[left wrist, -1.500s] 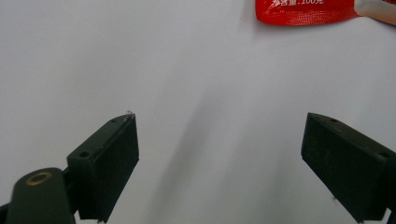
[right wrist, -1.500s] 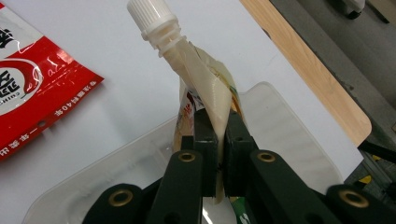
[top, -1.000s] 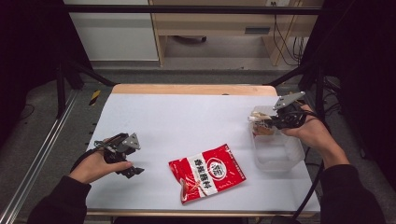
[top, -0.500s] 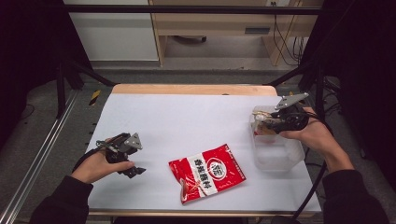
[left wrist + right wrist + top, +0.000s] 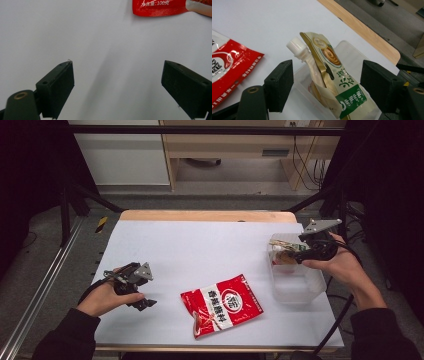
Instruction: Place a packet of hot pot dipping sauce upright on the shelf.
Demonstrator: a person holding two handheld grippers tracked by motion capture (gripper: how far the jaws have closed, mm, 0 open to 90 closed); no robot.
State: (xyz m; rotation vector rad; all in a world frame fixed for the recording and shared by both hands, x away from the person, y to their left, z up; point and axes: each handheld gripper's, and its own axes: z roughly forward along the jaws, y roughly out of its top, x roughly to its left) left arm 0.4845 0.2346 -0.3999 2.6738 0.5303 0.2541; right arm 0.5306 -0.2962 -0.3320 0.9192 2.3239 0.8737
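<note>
Spouted pouch (image 5: 329, 75) stands between right tool's (image 5: 327, 85) just-opened jaws.

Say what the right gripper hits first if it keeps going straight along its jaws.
Likely the gold-and-green spouted pouch standing in the clear container, right between the right gripper open jaws; depth is unclear.

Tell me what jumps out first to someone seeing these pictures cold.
The red snack bag lies flat near the front middle of the white table, the loudest colour there. At the right, the right gripper has just been opening, and a gold-and-green spouted pouch stands between its jaws in a clear plastic tub. The left gripper rests open over bare table at the left.
</note>
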